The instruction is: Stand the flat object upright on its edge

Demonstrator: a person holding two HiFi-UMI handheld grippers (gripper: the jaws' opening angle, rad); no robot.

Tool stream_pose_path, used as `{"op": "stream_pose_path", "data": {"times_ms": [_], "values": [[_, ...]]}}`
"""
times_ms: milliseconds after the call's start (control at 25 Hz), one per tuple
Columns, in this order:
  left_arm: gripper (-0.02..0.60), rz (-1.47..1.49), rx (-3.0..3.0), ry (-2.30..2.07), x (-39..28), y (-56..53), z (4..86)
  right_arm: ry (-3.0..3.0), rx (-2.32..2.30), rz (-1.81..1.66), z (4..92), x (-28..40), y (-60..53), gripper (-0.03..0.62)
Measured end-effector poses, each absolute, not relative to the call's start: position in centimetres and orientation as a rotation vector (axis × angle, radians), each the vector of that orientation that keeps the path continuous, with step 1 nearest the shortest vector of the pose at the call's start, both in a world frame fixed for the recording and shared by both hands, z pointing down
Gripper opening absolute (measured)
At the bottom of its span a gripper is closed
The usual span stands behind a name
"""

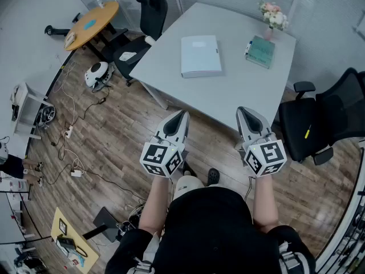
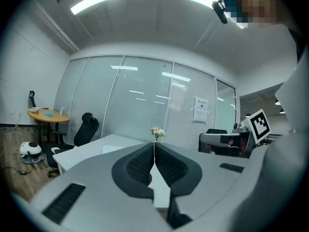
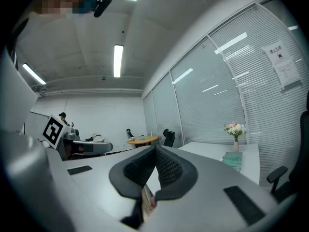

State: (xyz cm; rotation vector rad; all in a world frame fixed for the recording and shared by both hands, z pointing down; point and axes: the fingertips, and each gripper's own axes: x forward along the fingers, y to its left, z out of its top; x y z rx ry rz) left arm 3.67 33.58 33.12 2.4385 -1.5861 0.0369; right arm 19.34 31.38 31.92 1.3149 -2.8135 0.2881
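A white flat binder (image 1: 200,56) lies flat on the grey table (image 1: 228,90), near its middle. A teal book (image 1: 261,51) lies flat at the table's far right; it also shows in the right gripper view (image 3: 234,159). My left gripper (image 1: 181,117) and right gripper (image 1: 244,113) hover side by side over the floor, short of the table's near edge. Both are shut with nothing between their jaws, left (image 2: 154,146) and right (image 3: 155,149) alike. Neither touches the binder or the book.
A vase of flowers (image 1: 272,17) stands behind the teal book. Black office chairs stand at the right (image 1: 325,124) and the far left (image 1: 142,27) of the table. A round wooden table (image 1: 91,23) and cables (image 1: 71,141) lie on the floor to the left.
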Motion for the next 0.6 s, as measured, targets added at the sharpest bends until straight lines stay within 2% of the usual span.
{"op": "stream_pose_path", "data": {"times_ms": [600], "values": [[0.024,-0.009,2.404,-1.628,2.9,35.1,32.9,-2.817,1.336,0.306,31.9,19.7,32.8,0.015]]}}
